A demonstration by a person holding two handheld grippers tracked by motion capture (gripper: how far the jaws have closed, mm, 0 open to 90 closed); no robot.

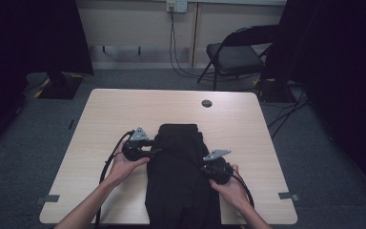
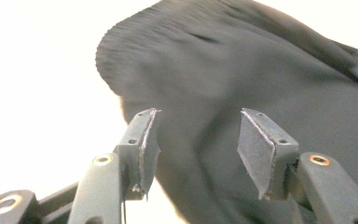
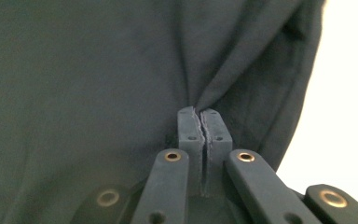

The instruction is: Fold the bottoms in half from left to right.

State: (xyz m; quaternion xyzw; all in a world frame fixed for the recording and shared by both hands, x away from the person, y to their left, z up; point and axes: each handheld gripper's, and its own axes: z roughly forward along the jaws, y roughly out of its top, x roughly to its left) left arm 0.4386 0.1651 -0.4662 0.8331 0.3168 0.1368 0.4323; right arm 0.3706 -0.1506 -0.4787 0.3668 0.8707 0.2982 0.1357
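Note:
A black garment point(image 1: 178, 167) lies lengthwise on the light wooden table point(image 1: 109, 114), its near end reaching over the front edge. My left gripper point(image 1: 153, 151) is at its left side, held in a hand. In the left gripper view this gripper point(image 2: 198, 140) stands open, and the dark cloth point(image 2: 242, 60) spreads ahead of and between the pads without being pressed. My right gripper point(image 1: 206, 168) is at the garment's right edge. In the right gripper view its jaws point(image 3: 198, 119) are shut, pinching a raised fold of the cloth point(image 3: 98, 70).
A round cable hole point(image 1: 206, 103) sits near the table's far edge. Behind the table stand a black folding chair point(image 1: 233, 57) and dark curtains on both sides. Grey tape marks point(image 1: 51, 198) lie at the front corners. Bare tabletop flanks the garment.

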